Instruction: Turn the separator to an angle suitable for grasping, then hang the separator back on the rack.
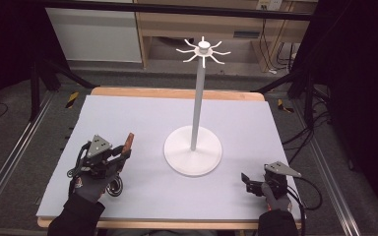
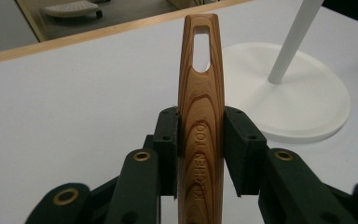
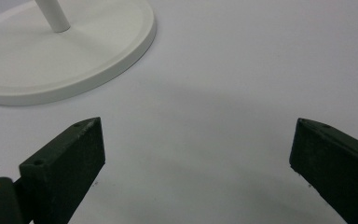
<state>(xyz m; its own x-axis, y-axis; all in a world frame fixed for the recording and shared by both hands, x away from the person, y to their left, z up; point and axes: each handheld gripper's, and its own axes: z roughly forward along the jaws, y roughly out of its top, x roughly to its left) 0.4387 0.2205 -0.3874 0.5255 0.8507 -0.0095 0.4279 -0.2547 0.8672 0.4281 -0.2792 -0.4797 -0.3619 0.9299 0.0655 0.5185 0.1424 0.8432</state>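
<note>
Left gripper (image 2: pixel 200 140): jaws clamped on wooden utensil handle (image 2: pixel 200 107), hang-slot end toward white stand (image 1: pixel 193 150), just left of its base | Right gripper (image 3: pixel 196 154): jaws wide apart, empty, right of stand base | Risk: smooth tapered handle may pivot or slip when raised toward hooks (image 1: pixel 203 50); slot could miss a prong, or a knock could rock the stand
</note>
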